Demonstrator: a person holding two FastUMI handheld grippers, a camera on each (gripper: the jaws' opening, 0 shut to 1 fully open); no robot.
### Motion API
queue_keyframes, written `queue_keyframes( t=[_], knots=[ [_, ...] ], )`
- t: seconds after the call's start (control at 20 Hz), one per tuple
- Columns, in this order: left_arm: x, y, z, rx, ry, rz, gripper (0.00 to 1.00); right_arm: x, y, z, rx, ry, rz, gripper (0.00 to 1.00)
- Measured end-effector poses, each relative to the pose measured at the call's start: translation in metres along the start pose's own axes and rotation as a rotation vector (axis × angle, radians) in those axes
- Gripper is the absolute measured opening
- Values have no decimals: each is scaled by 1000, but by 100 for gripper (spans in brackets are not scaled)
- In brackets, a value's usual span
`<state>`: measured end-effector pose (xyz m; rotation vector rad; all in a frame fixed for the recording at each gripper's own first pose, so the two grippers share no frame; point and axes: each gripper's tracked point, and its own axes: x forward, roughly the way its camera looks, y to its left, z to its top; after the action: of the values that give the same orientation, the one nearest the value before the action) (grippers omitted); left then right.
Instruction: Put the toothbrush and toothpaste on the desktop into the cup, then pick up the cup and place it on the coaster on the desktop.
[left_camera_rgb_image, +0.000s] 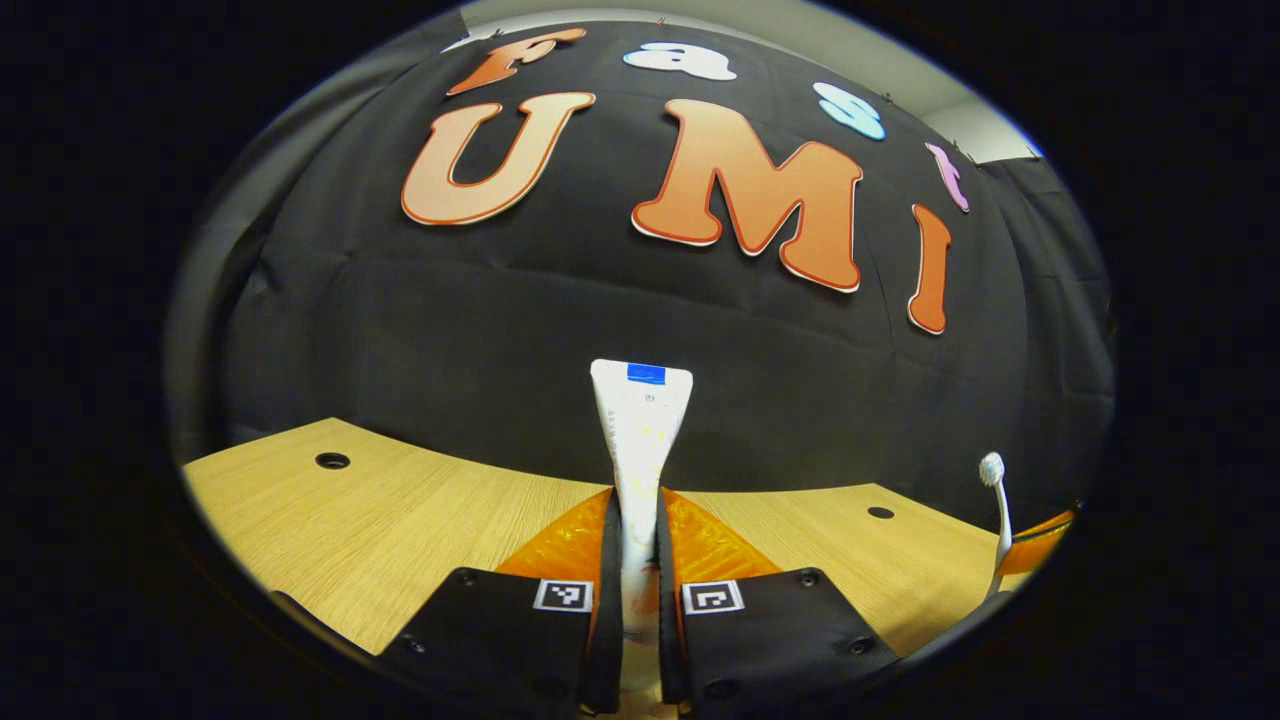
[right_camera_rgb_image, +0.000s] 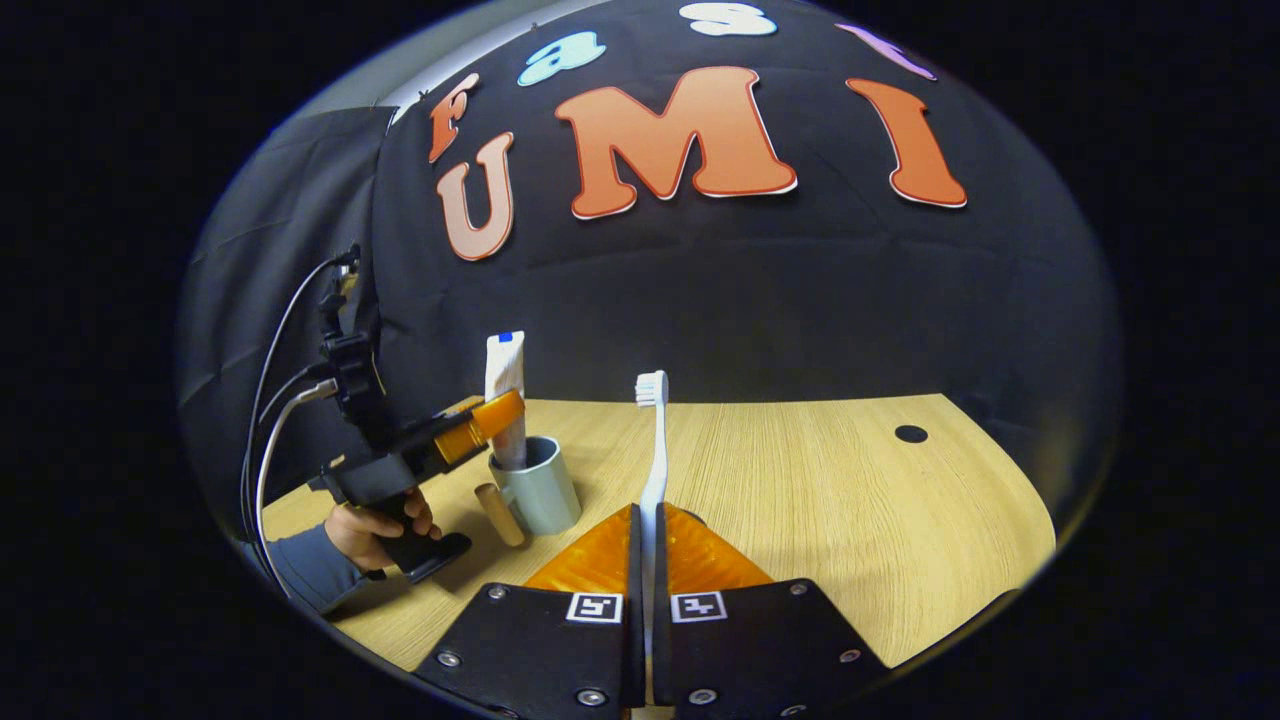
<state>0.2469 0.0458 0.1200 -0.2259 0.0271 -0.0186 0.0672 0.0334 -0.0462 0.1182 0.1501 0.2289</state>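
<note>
A pale wooden worktop is shown before the black cloth wall, with a dark round hole set near its far right edge. On the left of the right gripper view a grey-blue cup stands upright on the worktop, and a small tan cylinder lies tilted just beside its base, between the cup and a hand in a grey sleeve. The left tool is held by that hand above the cup's rim, with cables trailing up behind it, and is clamped on the white toothpaste, a flat tube with a blue patch at its upper end. The tube is held upright with its lower end inside the cup; whether it touches the bottom cannot be made out. The right tool is closed on the handle of the white toothbrush, which is held upright above the worktop, bristled head uppermost, to the right of the cup and apart from it. No object stands between toothbrush and cup.
</note>
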Motion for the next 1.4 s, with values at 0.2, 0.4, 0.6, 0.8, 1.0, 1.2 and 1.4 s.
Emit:
queue_keyframes(
  t=[0.2, 0.4, 0.6, 0.8, 1.0, 1.2, 1.4],
  knots=[
    [-8, -3, -7, -24, 39, -8, 23, 10, 8, 20, -21, -73, -1, 4],
    [-14, -7, -12, -39, 71, -28, 28, 26, 26, 45, 12, -160, 43, 3],
    [-20, -3, -16, -29, 100, -18, 37, 39, 37, 67, 11, -255, 58, 3],
    [-23, -2, -7, -25, 68, -23, 51, 47, 46, 85, 16, -329, 77, 4],
    [-30, 9, -5, -20, 62, 9, 89, 65, 67, 95, 64, -378, 143, 3],
    [-35, 17, 0, -46, 42, 65, 90, 75, 83, 101, 68, -424, 192, 3],
    [-38, 26, 4, -43, 23, 98, 90, 89, 100, 112, 97, -499, 236, 3]
  ],
)
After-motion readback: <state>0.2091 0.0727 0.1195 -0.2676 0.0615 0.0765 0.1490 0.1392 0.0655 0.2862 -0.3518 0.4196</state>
